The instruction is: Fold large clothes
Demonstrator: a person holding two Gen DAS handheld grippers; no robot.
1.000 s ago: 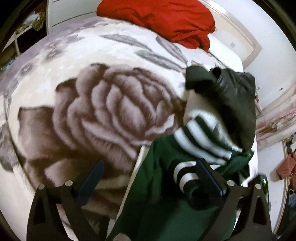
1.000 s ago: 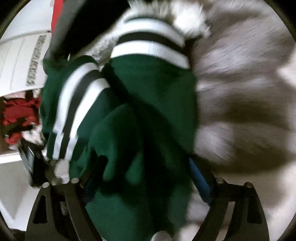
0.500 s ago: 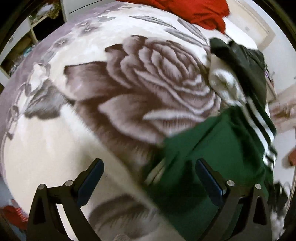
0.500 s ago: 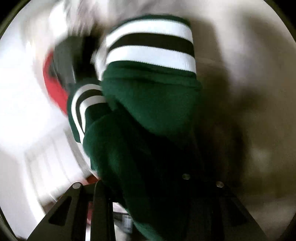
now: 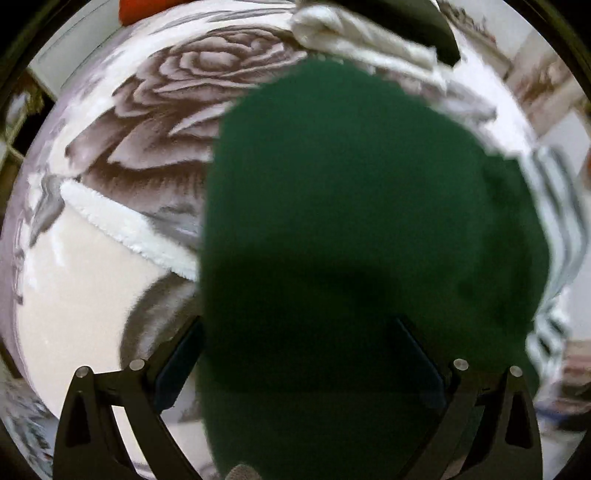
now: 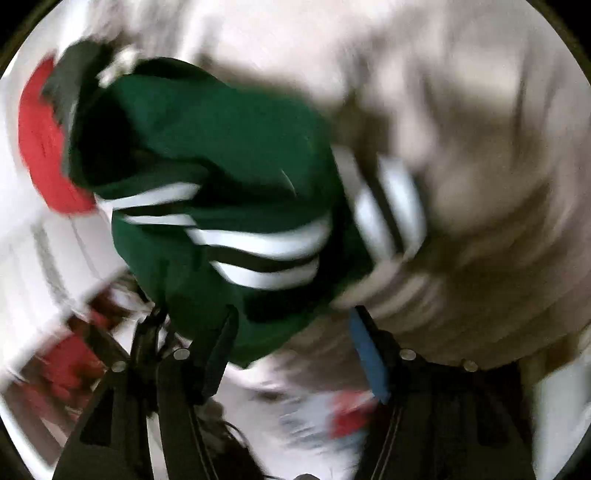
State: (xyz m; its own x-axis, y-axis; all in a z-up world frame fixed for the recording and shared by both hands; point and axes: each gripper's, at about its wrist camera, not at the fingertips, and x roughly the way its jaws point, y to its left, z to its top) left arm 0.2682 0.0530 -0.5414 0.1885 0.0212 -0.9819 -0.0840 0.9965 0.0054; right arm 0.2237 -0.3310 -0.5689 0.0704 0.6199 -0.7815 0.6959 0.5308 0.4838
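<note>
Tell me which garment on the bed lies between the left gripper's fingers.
The dark green garment with white stripes. The red garment and the black one lie far off at the blanket's far edge.

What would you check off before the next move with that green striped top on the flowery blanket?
1. Left claw has the green top between its fingers: ok, cloth fills the gap, though the fingers stand wide and a firm pinch cannot be told.
2. Right claw gripping: not ok, its jaws are opening and only the hem of the top lies by one finger.
3. Blanket flat under the top: ok on the side that shows.
4. Striped cuffs tucked neatly: not ok, bunched.
5. Red garment and black garment clear of the top: cannot tell, the pictures are blurred.
</note>
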